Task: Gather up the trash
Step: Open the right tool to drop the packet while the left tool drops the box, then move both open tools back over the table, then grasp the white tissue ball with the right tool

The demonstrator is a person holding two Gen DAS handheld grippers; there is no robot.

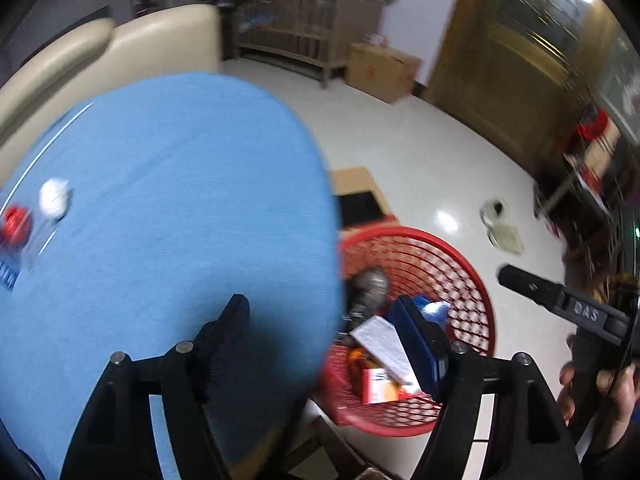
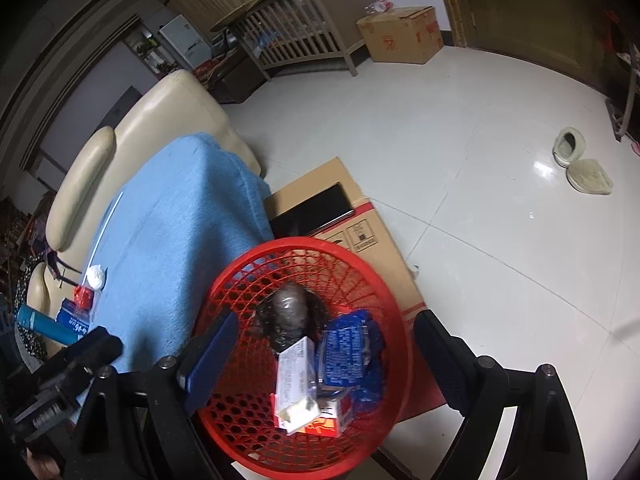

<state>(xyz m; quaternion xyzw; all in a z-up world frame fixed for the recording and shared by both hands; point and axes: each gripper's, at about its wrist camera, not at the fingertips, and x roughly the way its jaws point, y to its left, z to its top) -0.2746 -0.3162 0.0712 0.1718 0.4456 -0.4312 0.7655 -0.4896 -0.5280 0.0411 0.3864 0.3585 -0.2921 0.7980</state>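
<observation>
A red mesh basket (image 2: pixel 304 242) stands on the floor beside the blue-covered table (image 2: pixel 168 232). It holds a dark wrapped lump (image 2: pixel 290 316), a white carton (image 2: pixel 294 380), a blue packet (image 2: pixel 348 352) and an orange box (image 2: pixel 324 424). My right gripper (image 2: pixel 328 346) hangs open above the basket with nothing between its fingers. My left gripper (image 1: pixel 326 322) is open and holds nothing, straddling the table edge and the basket (image 1: pixel 400 234). A white paper ball (image 1: pixel 54 200) and a red-capped item (image 1: pixel 16 226) lie at the table's far left.
A flat cardboard sheet (image 2: pixel 360 216) with a dark tablet (image 2: pixel 316 208) lies on the floor behind the basket. A cream sofa (image 2: pixel 160 120) borders the table. Slippers (image 2: pixel 584 168), a carton (image 2: pixel 400 34) and a wooden crib (image 2: pixel 304 36) stand farther off. A teal tube (image 2: pixel 40 324) lies near the paper ball (image 2: pixel 95 276).
</observation>
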